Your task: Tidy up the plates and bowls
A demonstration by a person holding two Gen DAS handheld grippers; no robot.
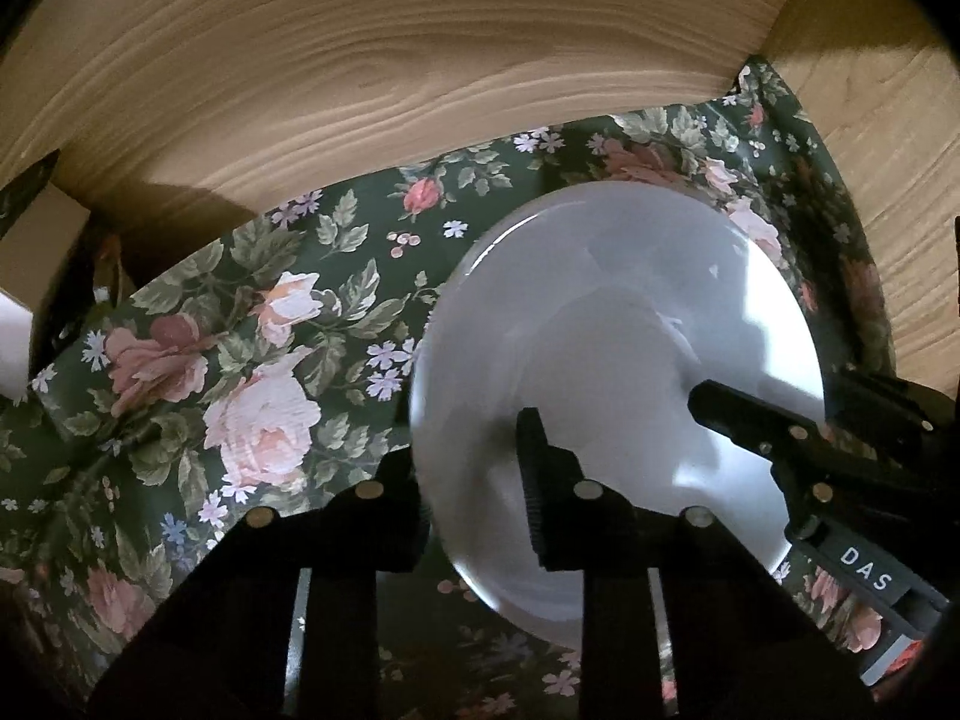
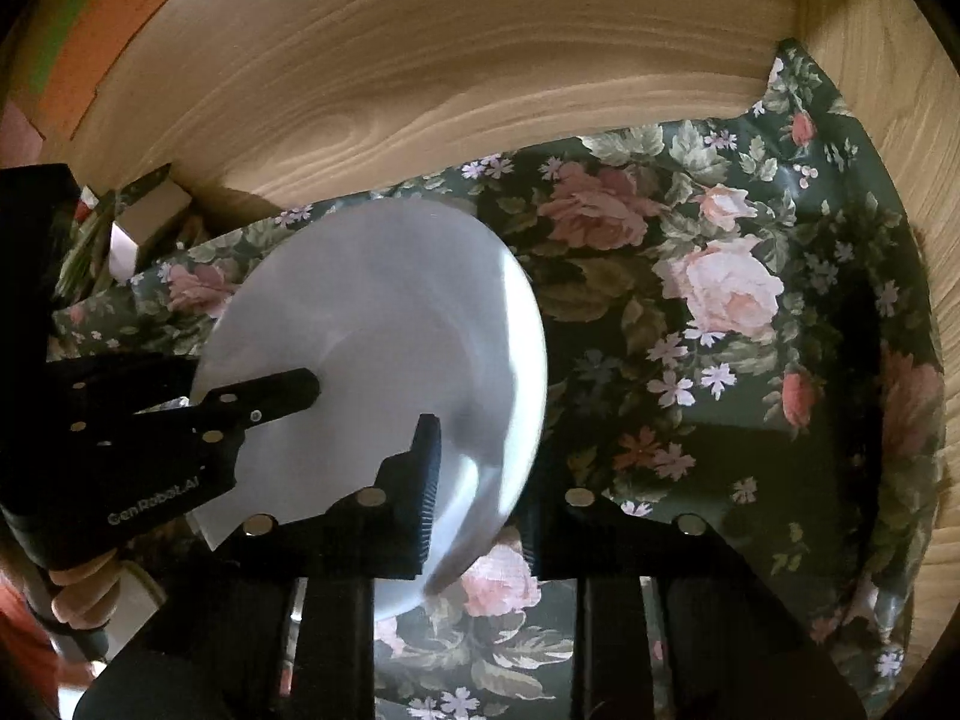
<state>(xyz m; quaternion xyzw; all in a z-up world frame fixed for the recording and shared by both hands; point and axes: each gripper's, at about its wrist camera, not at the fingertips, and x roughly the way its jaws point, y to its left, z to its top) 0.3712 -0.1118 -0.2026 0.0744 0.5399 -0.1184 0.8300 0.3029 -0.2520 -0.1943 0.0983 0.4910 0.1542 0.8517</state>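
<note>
A white plate [image 1: 618, 372] is held over a floral-lined shelf inside a wooden cabinet. My left gripper [image 1: 474, 480] straddles the plate's near left rim, one finger [image 1: 540, 480] on top and one below. My right gripper [image 2: 480, 480] straddles the same plate [image 2: 384, 348] at its right rim, one finger [image 2: 426, 468] on top. Each gripper shows in the other's view, its finger lying on the plate: the right one in the left wrist view [image 1: 756, 420], the left one in the right wrist view [image 2: 264, 396].
Dark green floral shelf liner [image 1: 240, 360] covers the shelf [image 2: 720, 300]. The wooden back wall [image 1: 360, 60] and right side wall [image 2: 888, 120] close it in. A small cardboard box [image 2: 150, 204] stands at the far left.
</note>
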